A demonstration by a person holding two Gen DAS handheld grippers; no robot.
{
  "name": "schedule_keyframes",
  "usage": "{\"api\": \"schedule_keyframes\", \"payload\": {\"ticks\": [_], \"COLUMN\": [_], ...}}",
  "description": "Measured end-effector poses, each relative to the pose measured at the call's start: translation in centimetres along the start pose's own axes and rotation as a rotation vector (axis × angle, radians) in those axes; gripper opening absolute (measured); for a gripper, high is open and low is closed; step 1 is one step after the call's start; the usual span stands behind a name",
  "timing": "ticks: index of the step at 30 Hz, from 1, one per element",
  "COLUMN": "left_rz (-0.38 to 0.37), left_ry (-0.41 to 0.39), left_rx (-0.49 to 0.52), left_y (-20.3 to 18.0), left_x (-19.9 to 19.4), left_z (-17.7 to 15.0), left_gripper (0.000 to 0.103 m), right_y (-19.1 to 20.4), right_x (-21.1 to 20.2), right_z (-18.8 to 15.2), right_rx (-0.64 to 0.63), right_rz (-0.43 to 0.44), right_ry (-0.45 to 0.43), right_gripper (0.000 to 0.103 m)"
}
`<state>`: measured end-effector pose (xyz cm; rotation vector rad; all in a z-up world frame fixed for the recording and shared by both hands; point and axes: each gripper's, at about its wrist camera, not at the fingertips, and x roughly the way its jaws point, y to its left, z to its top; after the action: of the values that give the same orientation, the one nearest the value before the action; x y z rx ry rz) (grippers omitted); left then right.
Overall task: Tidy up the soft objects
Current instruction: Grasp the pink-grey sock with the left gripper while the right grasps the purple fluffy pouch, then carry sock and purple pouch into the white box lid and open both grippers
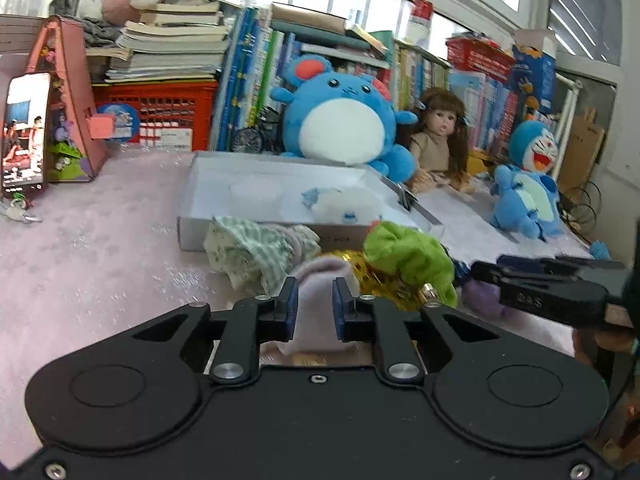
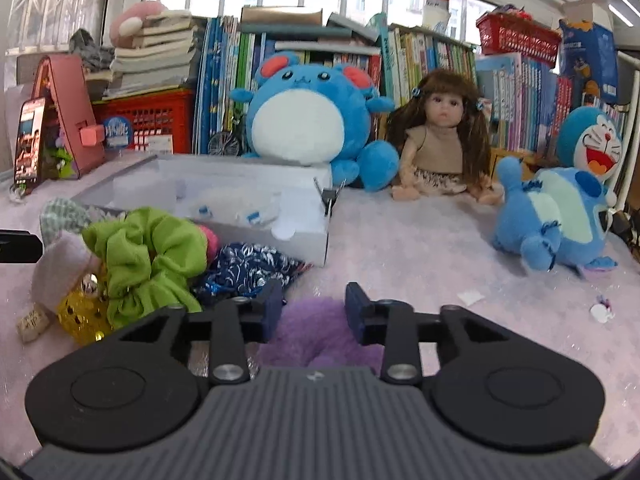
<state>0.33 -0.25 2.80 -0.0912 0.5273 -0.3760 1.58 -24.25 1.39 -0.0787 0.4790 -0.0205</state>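
My left gripper (image 1: pixel 314 304) is shut on a pale pink fleece item (image 1: pixel 320 276), its pads pressing into both sides. My right gripper (image 2: pixel 314 312) holds a purple fluffy scrunchie (image 2: pixel 316 332) that fills the gap between its pads. Between the two lies a heap: a green scrunchie (image 2: pixel 148 256), a gold sequin item (image 2: pixel 80 312), a dark blue patterned cloth (image 2: pixel 252 268) and a green checked cloth (image 1: pixel 256 248). Behind the heap stands an open white box (image 1: pixel 192 220) holding white and blue soft pieces (image 1: pixel 344 204).
A big blue plush (image 2: pixel 304 120), a doll (image 2: pixel 436 140) and two smaller blue plush toys (image 2: pixel 560 220) sit along the back and right. Books and a red crate (image 1: pixel 160 108) line the rear. A phone (image 1: pixel 26 132) leans on a pink toy house at the left.
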Motion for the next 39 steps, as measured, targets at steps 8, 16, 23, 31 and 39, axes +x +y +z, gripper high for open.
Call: {"api": "schedule_keyframes", "payload": {"ticks": [8,16,23,31,39], "left_rz": [0.011,0.120,0.109,0.092,0.102], "left_ry": [-0.011,-0.017,-0.006,-0.013,-0.056], "left_rx": [0.046,0.077,0.090,0.098,0.058], "left_y": [-1.2,-1.7,-2.1,-2.3,-1.2], "left_x": [-0.2,1.4,3.1,2.5,0.5], "left_z": [-1.6,-1.2,-1.6,-1.8,0.7], "left_gripper": [0.043,0.055,0.055,0.035,0.035], "right_y": [0.2,-0.7,-0.5,0.4,-0.1], "right_x": [0.6,1.7,1.8,1.3,-0.1], "right_z": [-0.3,-0.5,-1.0,-2.2,-0.9], "right_rx": [-0.022,0.015,0.017,0.019,0.030], "right_rz": [-0.011,-0.007,0.010,0.015,0.001], "right_ry": [0.020,0.060,0.079,0.080,0.022], "right_gripper": [0.072,0.079,0.079,0.059,0.054]}}
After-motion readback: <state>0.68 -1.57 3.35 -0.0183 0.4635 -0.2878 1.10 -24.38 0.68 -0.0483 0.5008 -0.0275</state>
